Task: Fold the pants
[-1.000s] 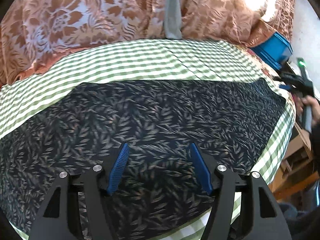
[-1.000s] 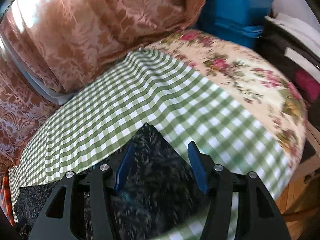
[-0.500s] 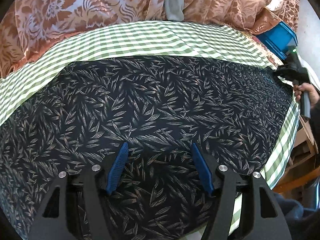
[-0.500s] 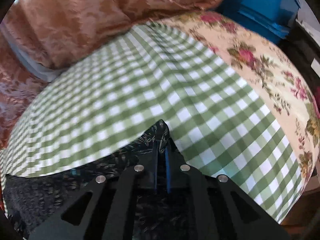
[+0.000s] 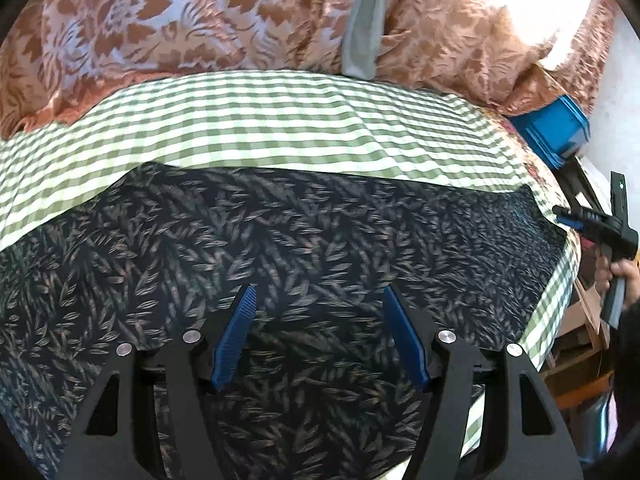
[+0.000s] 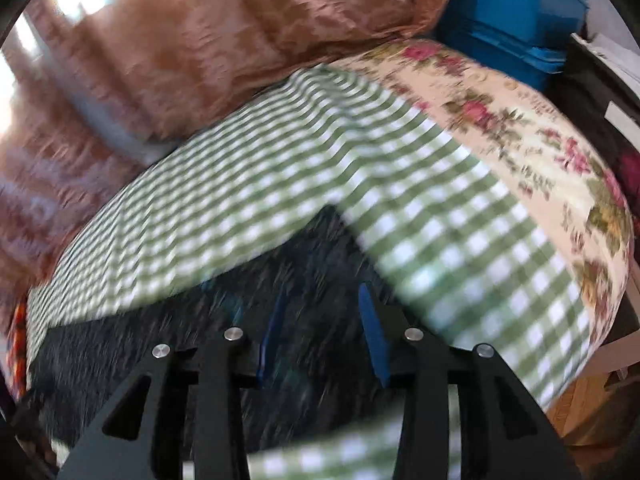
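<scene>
- Left gripper (image 5: pixel 318 336): blue fingers wide apart over the dark leaf-print pants (image 5: pixel 280 248), pinching nothing.
- Right gripper (image 6: pixel 322 334): fingers opening, blurry, pants corner below.
- Pants spread flat along the near edge of the green-checked cloth (image 5: pixel 280 120).

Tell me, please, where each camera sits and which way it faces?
Left wrist: on the left tool, angled down over the pants; its open fingers, the right tool and a hand show.
Right wrist: on the right tool, down at the pants' corner; its opening fingers show.
Shared: pants, checked cloth, blue crate.
</scene>
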A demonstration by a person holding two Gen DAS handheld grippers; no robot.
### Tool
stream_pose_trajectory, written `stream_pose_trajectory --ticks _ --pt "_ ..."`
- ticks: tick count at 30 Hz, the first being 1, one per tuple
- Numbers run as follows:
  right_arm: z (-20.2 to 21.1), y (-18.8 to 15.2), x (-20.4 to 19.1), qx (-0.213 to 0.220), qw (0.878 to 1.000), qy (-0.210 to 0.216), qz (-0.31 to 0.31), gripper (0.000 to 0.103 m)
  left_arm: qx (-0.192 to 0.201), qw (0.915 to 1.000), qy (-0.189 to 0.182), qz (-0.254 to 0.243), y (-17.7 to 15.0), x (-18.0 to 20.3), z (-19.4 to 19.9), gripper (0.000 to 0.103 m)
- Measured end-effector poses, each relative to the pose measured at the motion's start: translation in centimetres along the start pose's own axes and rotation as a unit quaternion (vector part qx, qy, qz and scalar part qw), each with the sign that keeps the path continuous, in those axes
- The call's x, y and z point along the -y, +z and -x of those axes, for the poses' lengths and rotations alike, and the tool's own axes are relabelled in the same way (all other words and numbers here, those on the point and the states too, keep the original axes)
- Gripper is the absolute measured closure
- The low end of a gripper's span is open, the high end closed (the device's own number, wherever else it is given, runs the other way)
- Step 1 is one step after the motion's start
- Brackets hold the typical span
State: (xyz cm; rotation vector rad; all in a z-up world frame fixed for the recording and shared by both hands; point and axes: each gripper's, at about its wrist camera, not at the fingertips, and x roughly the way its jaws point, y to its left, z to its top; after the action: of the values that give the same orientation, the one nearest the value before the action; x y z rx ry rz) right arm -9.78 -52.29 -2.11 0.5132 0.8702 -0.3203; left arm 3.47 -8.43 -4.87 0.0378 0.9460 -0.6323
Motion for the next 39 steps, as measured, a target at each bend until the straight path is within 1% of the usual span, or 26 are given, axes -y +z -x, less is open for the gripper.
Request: stream_pose_trajectory --ticks 3,4,6,7,9,10,11,13,14,15,18,20,24,28,29,33,36,38,39 --pt "0.3 -2.5 -1.5 -0.024 0.999 0.008 0.027 0.066 -0.003 0.9995 -0.012 -0.029 -0.9 1.6 -0.2 0.038" --pt "0.2 -3.5 -1.7 -0.032 0.999 0.006 0.031 0.066 -0.011 0.9989 -0.005 -0.045 -1.4 2.2 -0.6 0.038" --pt "-0.7 -5.1 -1.2 -0.049 0.998 -0.017 0.028 0.071 -0.031 0.9979 0.011 -0.056 -2.2 2.5 -1.5 0.038" --pt "-1.1 -5.5 -0.8 -0.051 0.998 -0.025 0.025 0.076 -0.041 0.9975 0.018 -0.054 -2.6 2.4 -2.1 0.038" --pt "-1.3 -5.9 -0.1 -0.042 0.999 -0.016 0.01 0.076 -0.03 0.9973 0.024 -0.062 -3.1 2.7 -2.0 0.038" --pt "-1.1 -5.8 0.1 -0.04 0.999 -0.01 -0.004 0.073 -0.028 0.997 0.03 -0.066 -3.2 3.0 -1.9 0.036" --pt "-0.8 -5.7 0.2 -0.036 0.999 -0.002 -0.013 0.068 -0.026 0.9972 0.029 -0.064 -3.3 2.9 -1.7 0.033" --pt "0.6 -5.5 0.9 -0.014 0.998 0.029 -0.052 0.061 -0.022 0.9982 0.017 -0.054 -3.3 2.4 -1.6 0.03" --pt "1.0 -5.5 1.2 -0.008 0.997 0.037 -0.064 0.06 -0.019 0.9986 0.014 -0.046 -3.3 2.2 -1.4 0.03" --pt "1.7 -5.8 1.8 0.002 0.995 0.047 -0.089 0.059 -0.016 0.999 0.012 -0.039 -3.3 2.0 -1.2 0.03" --pt "2.4 -6.1 3.5 0.01 0.987 0.071 -0.146 0.057 -0.004 0.9998 0.007 -0.015 -3.2 1.4 -0.5 0.03" --pt "2.2 -6.8 4.8 0.01 0.977 0.092 -0.192 0.057 0.004 0.9998 0.018 -0.01 -3.2 1.3 -0.1 0.03" --pt "0.2 -6.7 6.7 0.005 0.96 0.124 -0.251 0.057 0.009 0.9992 0.038 0.003 -3.4 0.6 0.6 0.028" --pt "-1.0 -6.4 7.2 0.013 0.95 0.149 -0.274 0.057 0.009 0.9986 0.049 0.016 -3.6 0.0 0.9 0.028" --pt "-1.4 -6.2 7.4 0.016 0.947 0.155 -0.28 0.059 0.008 0.9986 0.05 0.017 -3.8 -0.2 0.9 0.028" --pt "-2.6 -6.0 8.0 0.028 0.938 0.173 -0.3 0.06 0.002 0.9983 0.056 0.018 -4.4 -0.3 0.8 0.028" --pt "-2.8 -5.7 8.0 0.037 0.937 0.173 -0.303 0.06 0.002 0.9982 0.058 0.014 -4.4 -0.1 0.6 0.026" --pt "-2.9 -5.5 7.9 0.04 0.938 0.167 -0.301 0.061 0.002 0.9983 0.056 0.017 -4.4 -0.1 0.6 0.025" --pt "-3.0 -5.2 7.6 0.04 0.941 0.16 -0.295 0.061 0.001 0.9983 0.057 0.015 -4.4 -0.1 0.5 0.025"
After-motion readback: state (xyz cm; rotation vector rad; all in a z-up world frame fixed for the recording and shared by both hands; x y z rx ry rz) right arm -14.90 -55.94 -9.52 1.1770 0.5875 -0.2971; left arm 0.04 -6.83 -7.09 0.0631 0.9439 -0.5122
